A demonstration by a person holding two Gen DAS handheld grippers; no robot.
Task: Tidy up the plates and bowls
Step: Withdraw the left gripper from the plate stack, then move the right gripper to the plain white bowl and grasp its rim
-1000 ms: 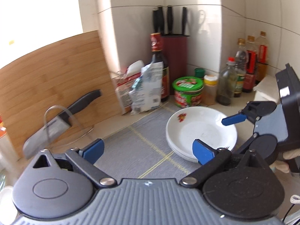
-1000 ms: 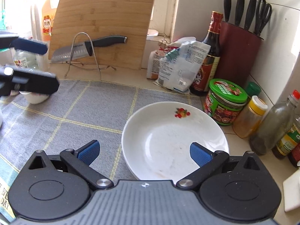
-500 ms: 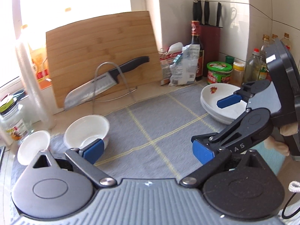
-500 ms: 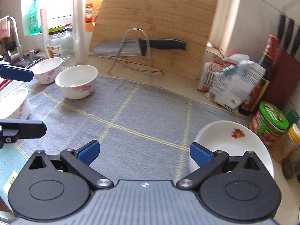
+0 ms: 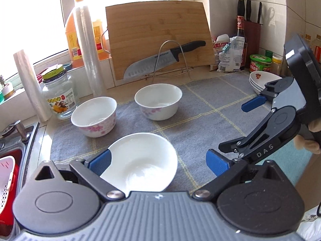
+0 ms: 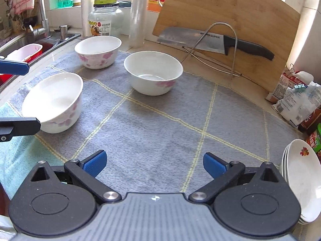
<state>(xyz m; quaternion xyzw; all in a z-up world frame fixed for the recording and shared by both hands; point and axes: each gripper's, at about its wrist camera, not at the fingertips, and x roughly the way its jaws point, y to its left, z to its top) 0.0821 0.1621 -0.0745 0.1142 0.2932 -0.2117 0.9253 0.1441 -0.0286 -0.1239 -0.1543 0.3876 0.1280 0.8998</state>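
Left gripper (image 5: 158, 161) is hovering wide apart over the nearest white pink-flowered ceramic bowl (image 5: 140, 164) on the grey checked cloth (image 6: 160, 124) — likely lining up a rim grab. Right gripper (image 6: 154, 162) is hanging spread and empty — stacked white plates (image 6: 301, 180) are sitting at right.

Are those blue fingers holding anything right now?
No. Both the left gripper and the right gripper are open and empty; the nearest bowl is not gripped.
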